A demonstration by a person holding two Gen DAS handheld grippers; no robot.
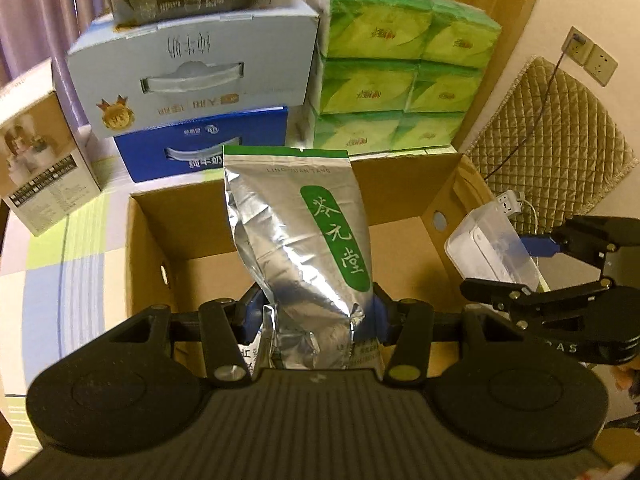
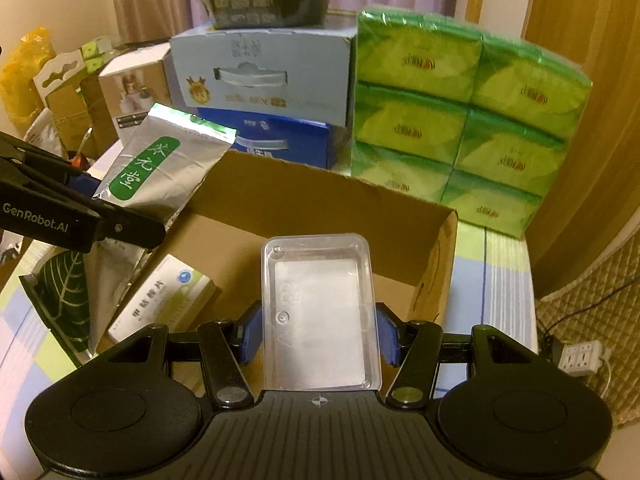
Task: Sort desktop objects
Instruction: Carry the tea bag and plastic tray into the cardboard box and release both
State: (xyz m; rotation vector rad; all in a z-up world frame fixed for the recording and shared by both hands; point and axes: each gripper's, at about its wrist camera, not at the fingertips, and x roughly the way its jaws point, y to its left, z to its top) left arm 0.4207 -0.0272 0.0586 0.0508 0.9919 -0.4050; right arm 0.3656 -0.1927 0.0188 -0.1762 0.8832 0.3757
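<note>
My left gripper (image 1: 316, 316) is shut on a silver foil tea pouch (image 1: 296, 248) with a green label, held upright over the open cardboard box (image 1: 160, 216). The same pouch (image 2: 168, 160) shows at the left of the right wrist view, above the box's left side. My right gripper (image 2: 318, 332) is shut on a clear plastic rectangular container (image 2: 318, 312), held over the cardboard box (image 2: 320, 200). From the left wrist view that container (image 1: 490, 244) and the right gripper (image 1: 540, 272) appear at the box's right edge.
Behind the box stand a pale blue carton (image 1: 192, 76) on a dark blue carton (image 1: 204, 148) and a stack of green tissue packs (image 2: 460, 120). A white medicine box (image 2: 164, 300) and a leaf-print packet (image 2: 64, 296) lie at the left. A small white box (image 1: 40, 176) stands at the left.
</note>
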